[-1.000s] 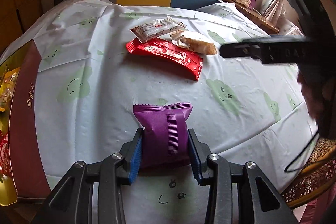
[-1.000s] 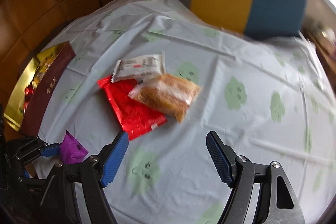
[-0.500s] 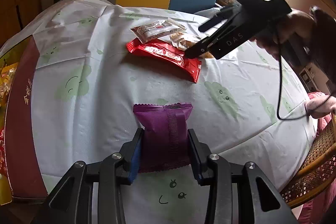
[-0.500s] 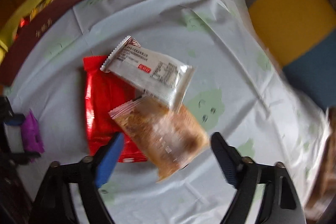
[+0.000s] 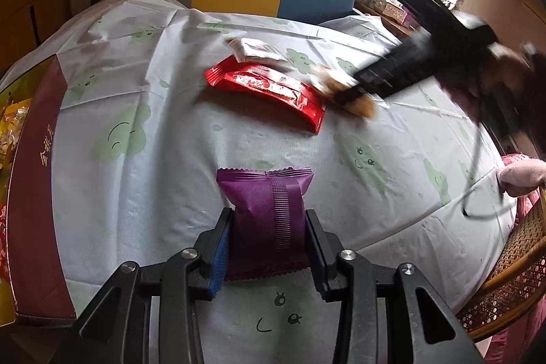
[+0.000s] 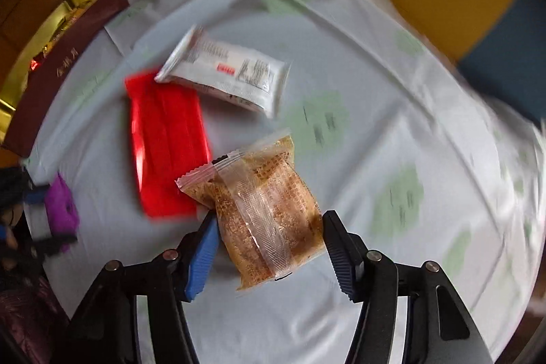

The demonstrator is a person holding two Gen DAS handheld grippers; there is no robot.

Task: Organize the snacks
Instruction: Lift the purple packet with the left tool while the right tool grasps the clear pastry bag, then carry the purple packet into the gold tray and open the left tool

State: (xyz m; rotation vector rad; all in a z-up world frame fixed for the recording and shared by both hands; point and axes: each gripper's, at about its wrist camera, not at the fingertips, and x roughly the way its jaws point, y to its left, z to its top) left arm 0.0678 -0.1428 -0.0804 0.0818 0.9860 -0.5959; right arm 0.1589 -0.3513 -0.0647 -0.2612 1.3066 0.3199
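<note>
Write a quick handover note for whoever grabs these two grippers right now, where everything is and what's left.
Left gripper: shut on the purple snack pack, held over the tablecloth.
Right gripper: open, fingers on either side of the clear pack of brown snack; grip not closed yet.
On the table: red pack and white pack, its corner overlapping the red one.
Maroon box at the left table edge already holds some snacks.
Done: purple pack picked up.
Left: likely box the purple pack, close on the brown pack, then collect the red and white packs.
</note>
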